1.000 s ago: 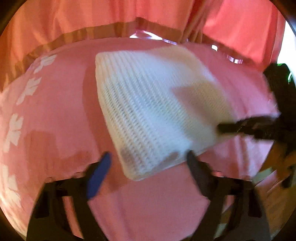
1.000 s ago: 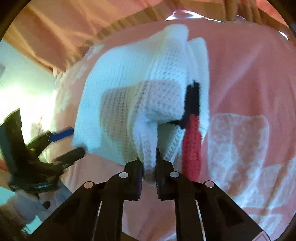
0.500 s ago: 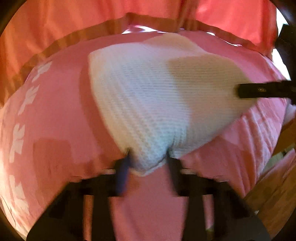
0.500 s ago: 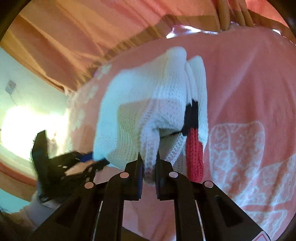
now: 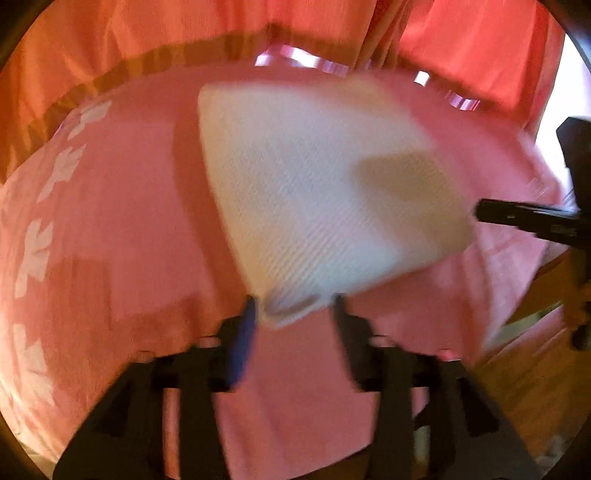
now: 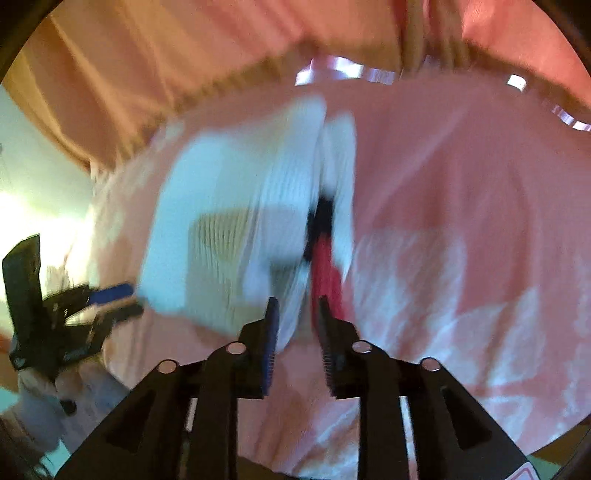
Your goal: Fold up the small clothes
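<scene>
A white knitted garment [image 5: 314, 192] lies folded on the pink cloth; it also shows in the right wrist view [image 6: 236, 229], with a black and red stripe [image 6: 323, 251] along its right edge. My left gripper [image 5: 293, 314] is open, its fingers either side of the near corner. My right gripper [image 6: 295, 314] is open, with the garment's near edge between its fingers. Both views are blurred. The right gripper shows at the right in the left wrist view [image 5: 517, 218]; the left gripper shows at the left in the right wrist view [image 6: 107, 302].
The pink cloth [image 5: 129, 221] with white flower prints covers the table. Pink-orange curtains [image 5: 184, 29] hang behind. A wooden floor [image 5: 535, 369] shows beyond the table's right edge.
My right gripper has opened and let go of the garment's edge. My left gripper closed in on the near corner and has opened wider again. The garment has dropped flatter.
</scene>
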Available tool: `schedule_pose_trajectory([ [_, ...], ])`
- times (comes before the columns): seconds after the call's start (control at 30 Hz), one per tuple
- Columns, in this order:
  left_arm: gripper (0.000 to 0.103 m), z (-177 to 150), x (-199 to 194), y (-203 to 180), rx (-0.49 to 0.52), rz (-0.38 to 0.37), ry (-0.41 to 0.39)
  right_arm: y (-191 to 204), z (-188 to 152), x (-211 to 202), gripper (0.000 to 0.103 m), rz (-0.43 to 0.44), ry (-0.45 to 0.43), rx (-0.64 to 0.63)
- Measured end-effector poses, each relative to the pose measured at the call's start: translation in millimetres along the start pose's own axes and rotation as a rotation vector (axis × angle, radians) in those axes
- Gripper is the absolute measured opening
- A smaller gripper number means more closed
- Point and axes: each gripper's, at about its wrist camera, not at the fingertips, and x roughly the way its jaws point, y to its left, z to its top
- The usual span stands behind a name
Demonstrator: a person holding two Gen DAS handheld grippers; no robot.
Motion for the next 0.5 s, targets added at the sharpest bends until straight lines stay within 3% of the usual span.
schedule_pose_trajectory([
  [0.07, 0.073, 15, -15, -5, 0.001, -0.01, -0.072, 1, 23, -8, 0.051, -0.003, -0.042, -0.002],
  [0.13, 0.083, 33, -24, -8, 0.012, 0.006, -0.128, 5, 50, 4, 0.052, 0.004, -0.029, -0.015],
  [0.2, 0.085, 52, -22, -3, -0.014, 0.027, -0.156, 10, 69, 28, 0.053, 0.01, 0.007, -0.014],
  [0.27, 0.085, 68, -13, 6, -0.061, 0.038, -0.153, 20, 77, 56, 0.052, -0.037, 0.04, -0.03],
  [0.3, 0.085, 76, -7, 14, -0.105, 0.051, -0.154, 22, 79, 73, 0.043, -0.059, 0.069, -0.044],
  [0.33, 0.085, 82, -3, 20, -0.126, 0.057, -0.153, 21, 78, 86, 0.016, -0.053, 0.096, -0.039],
  [0.37, 0.085, 87, 2, 24, -0.154, 0.062, -0.15, 21, 78, 91, 0.016, -0.04, 0.116, -0.018],
  [0.47, 0.085, 93, 6, 27, -0.163, 0.081, -0.152, 31, 88, 47, 0.015, -0.036, -0.031, -0.072],
  [0.5, 0.085, 95, 7, 25, -0.15, 0.095, -0.157, 28, 90, 43, 0.015, -0.032, -0.043, -0.068],
])
